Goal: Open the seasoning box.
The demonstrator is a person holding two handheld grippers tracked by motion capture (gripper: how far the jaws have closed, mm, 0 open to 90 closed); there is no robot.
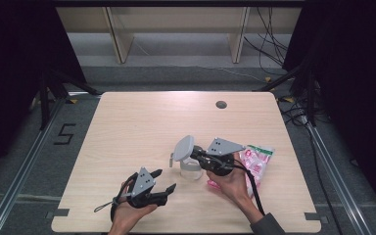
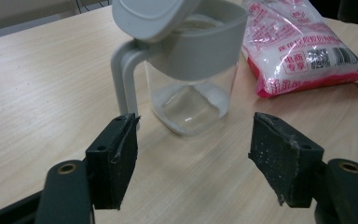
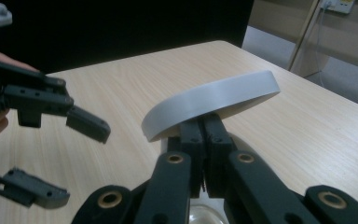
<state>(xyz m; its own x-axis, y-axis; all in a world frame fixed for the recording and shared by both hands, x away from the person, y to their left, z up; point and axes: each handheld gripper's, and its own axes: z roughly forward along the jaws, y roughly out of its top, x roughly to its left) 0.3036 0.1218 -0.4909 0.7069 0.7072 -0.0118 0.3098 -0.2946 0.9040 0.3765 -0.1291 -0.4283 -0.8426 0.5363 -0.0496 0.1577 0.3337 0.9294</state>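
**Lidded canister, lid raised; sachet unopened**

Light wood tabletop (image 1: 142, 127), set before dark curtains and pale shelving at the top of the high view; one grommet hole (image 1: 221, 104) is noted near its upper edge.

Item 1. Clear canister (image 1: 191, 169) with grey collar, side handle and hinged grey lid (image 1: 183, 147), placed right of centre in the high view and in the upper middle of the left gripper view (image 2: 191, 102). A thin white residue is seen at the bottom; otherwise it appears nearly empty. The lid is tilted up, the mouth exposed.

Item 2. Pink-and-white printed bag (image 1: 255, 161) of white granules, laid flat just to the right of the canister; at the upper right of the left gripper view (image 2: 303, 51). It appears sealed.

Item 3. Right gripper (image 1: 203, 159), jaws pressed together on the lid's rim, as shown at centre of the right gripper view (image 3: 204, 135).

Item 4. Left gripper (image 1: 164, 183), at the lower left of the canister, jaws spread wide and holding nothing; pads (image 2: 114, 158) are aimed at the canister, apart from it.

Progress, as judged: opening of the lid is done or nearly so. Steadying of the canister and any filling from the bag appear to remain.
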